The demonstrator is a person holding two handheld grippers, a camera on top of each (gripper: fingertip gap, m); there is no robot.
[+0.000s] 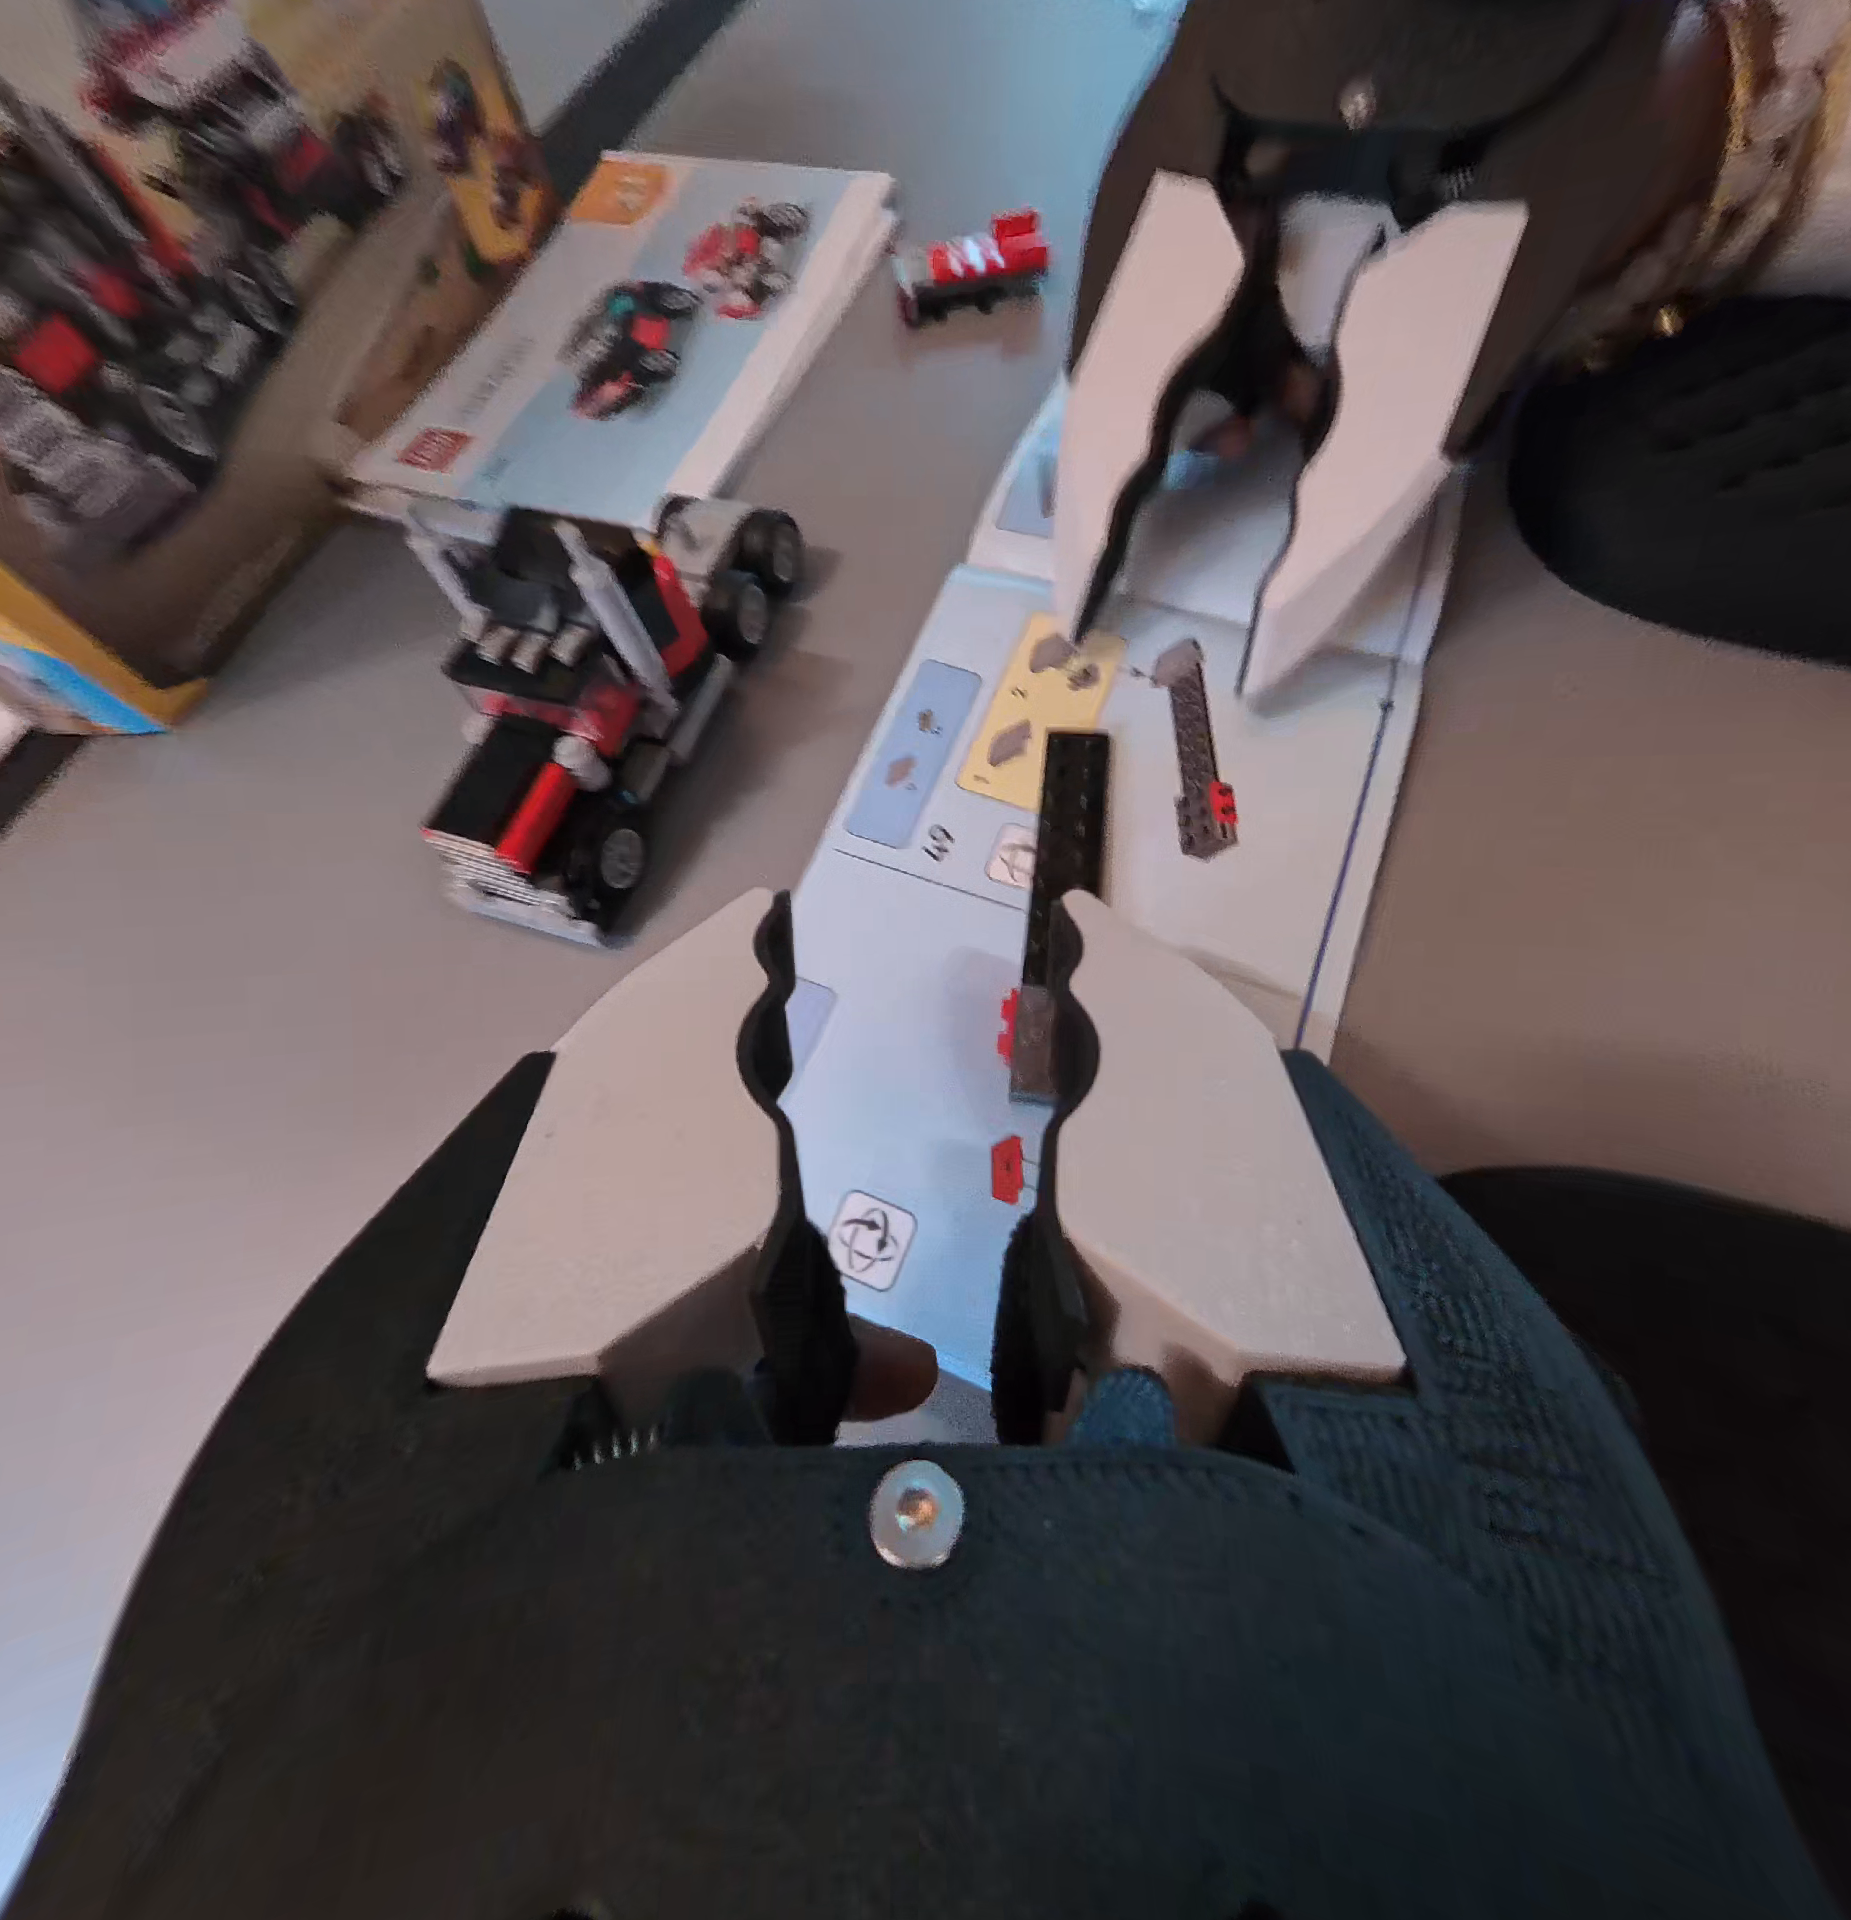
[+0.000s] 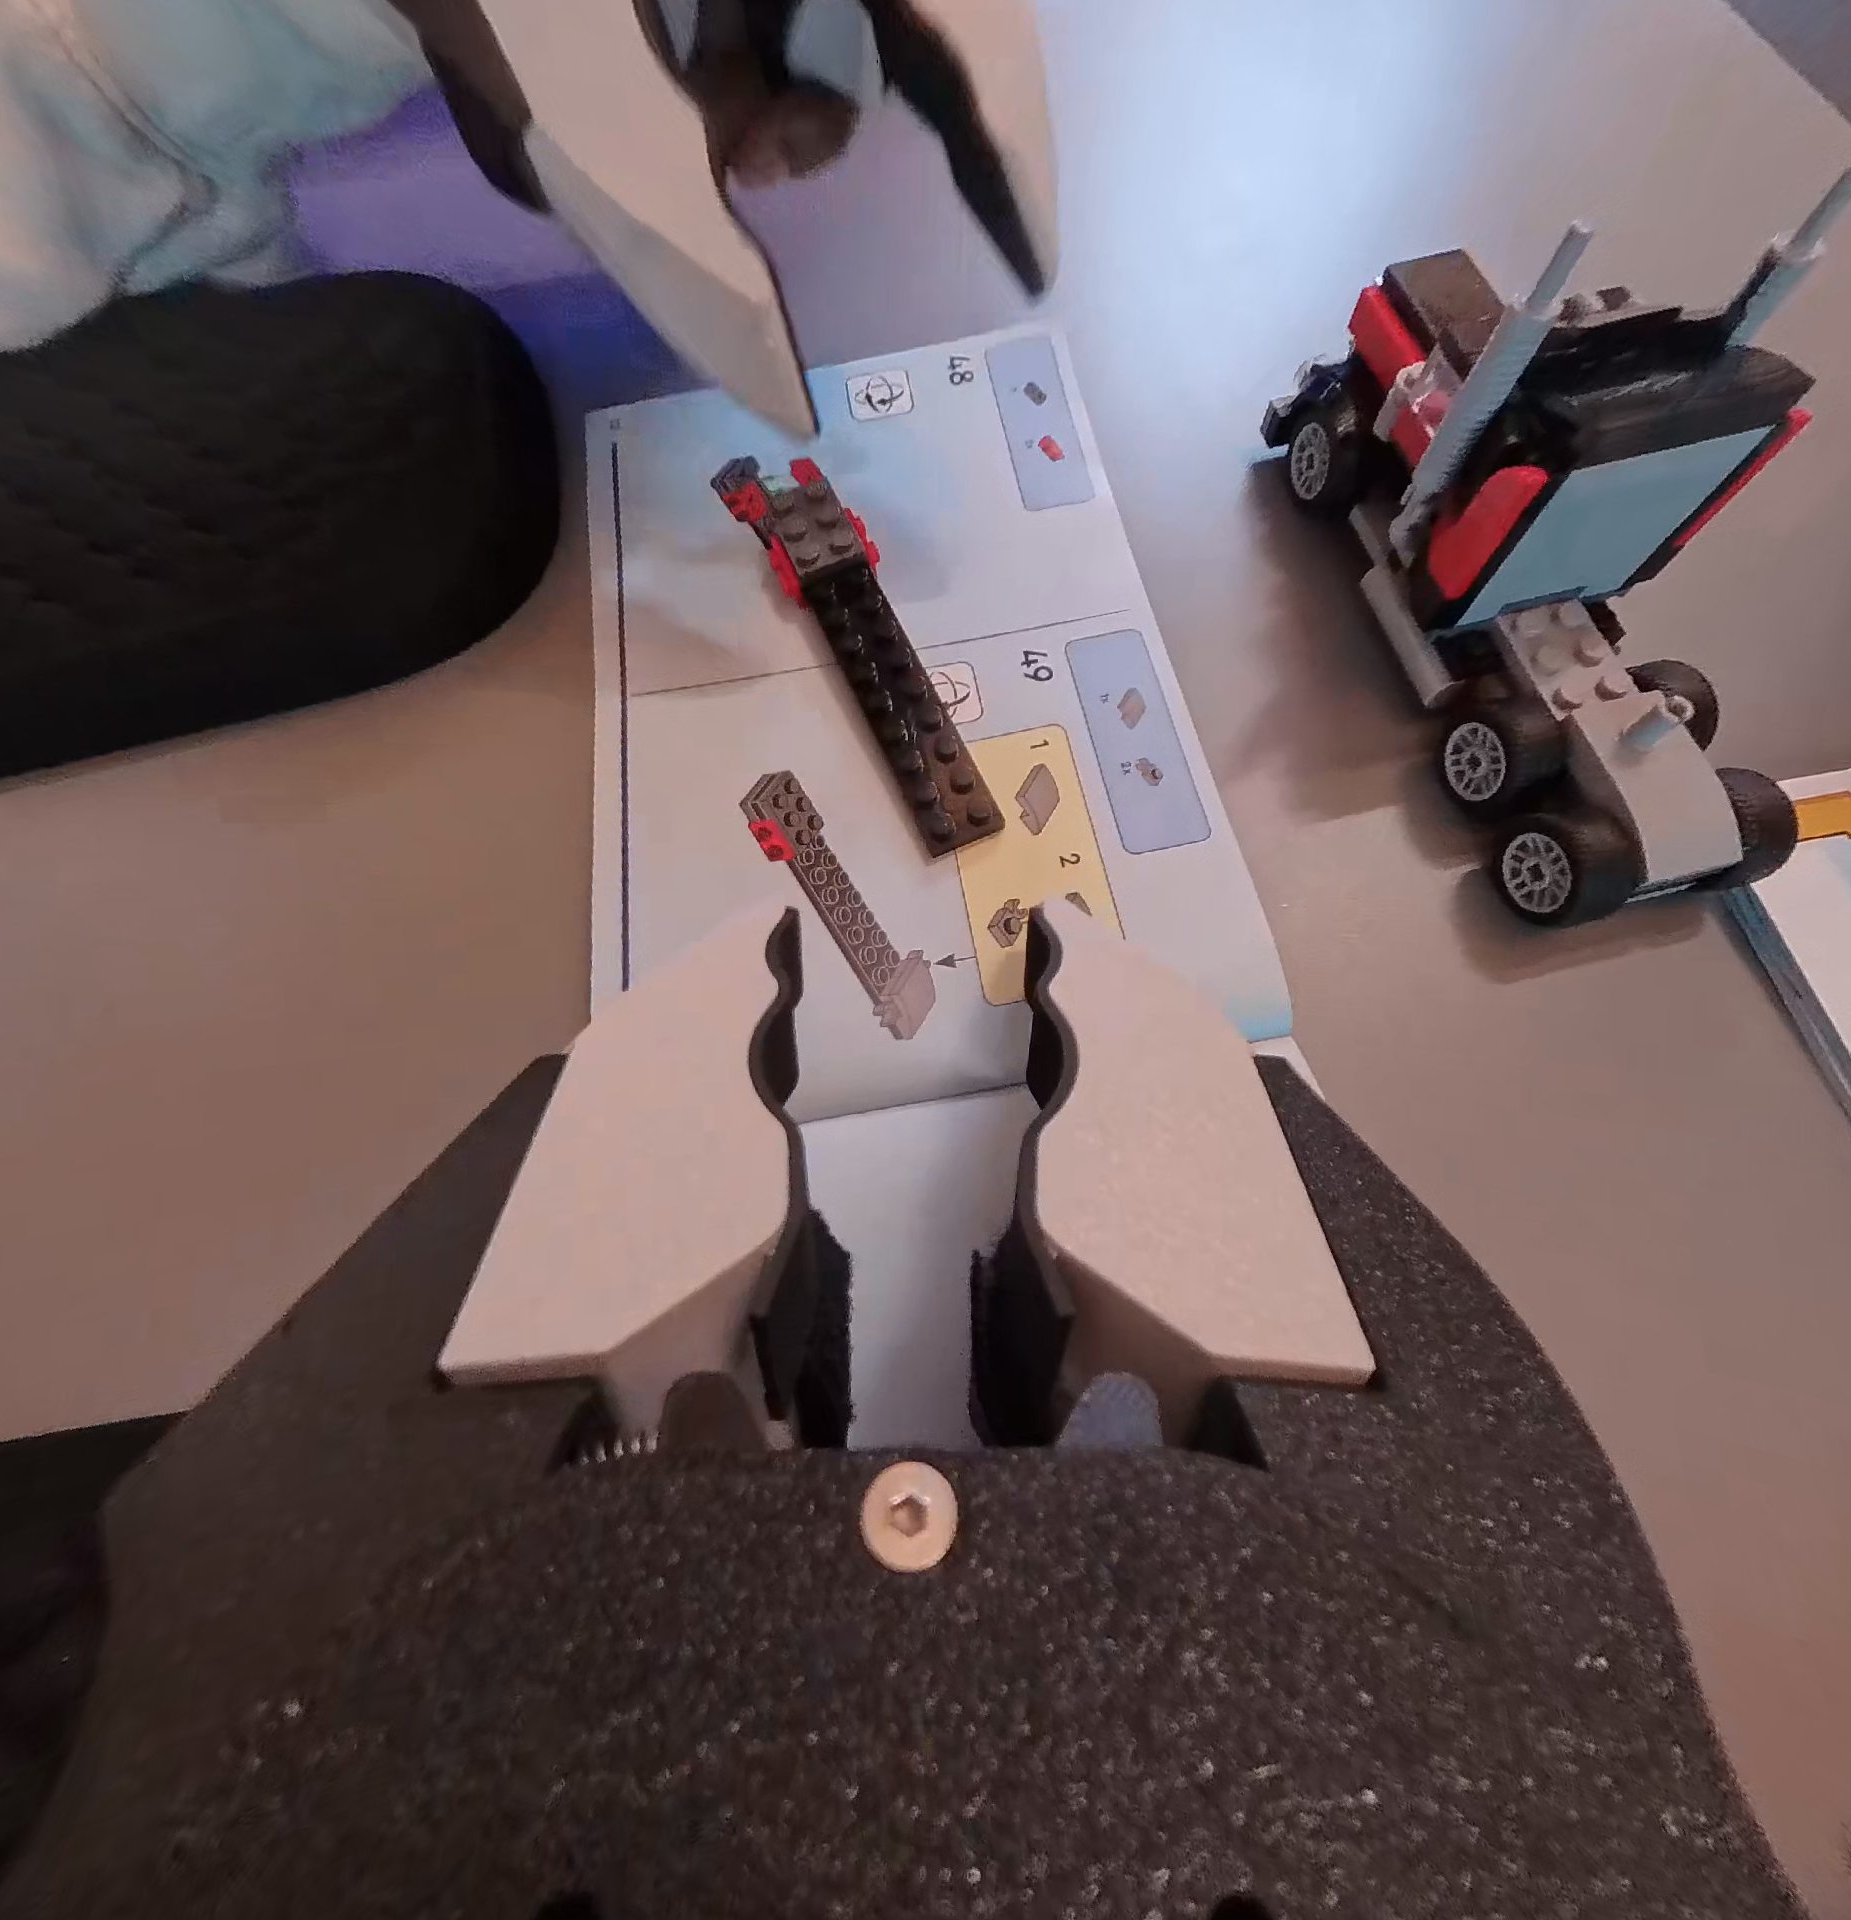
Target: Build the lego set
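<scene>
Black studded plate (image 2: pixel 905 707), long and narrow with red and dark grey pieces fixed at one end, is seen lying flat on the open instruction booklet (image 2: pixel 1191 582), which is spread on the grey table (image 2: pixel 1523 1247). In the left wrist view the same plate (image 1: pixel 1068 821) is partly covered by one finger of the left gripper (image 1: pixel 926 920), so that its near end is hard to make out; the grey fingers are held apart with nothing between them, and the plate is not gripped. The right gripper (image 2: pixel 910 920) is likewise held open above the booklet's near page, its fingers empty; from the other camera it (image 1: pixel 1160 655) is seen farther off, tips pointing down just over the page, its upper body blurred. The partly built truck (image 2: pixel 1544 582) is stood on the table beside the booklet, well apart from the plate; its rear wheels are sharp in the right wrist view, while its front is softened by blur. In the left wrist view a second, closed booklet (image 1: pixel 630 332) is laid behind the truck (image 1: pixel 599 717), with the set's box (image 1: pixel 173 343) to its left, cut off by the frame and badly smeared. A small red and white assembly (image 1: pixel 973 265) is set beyond, its details not discernible. A dark cushion-like shape (image 2: pixel 225 509) is cut off at the table's edge.
</scene>
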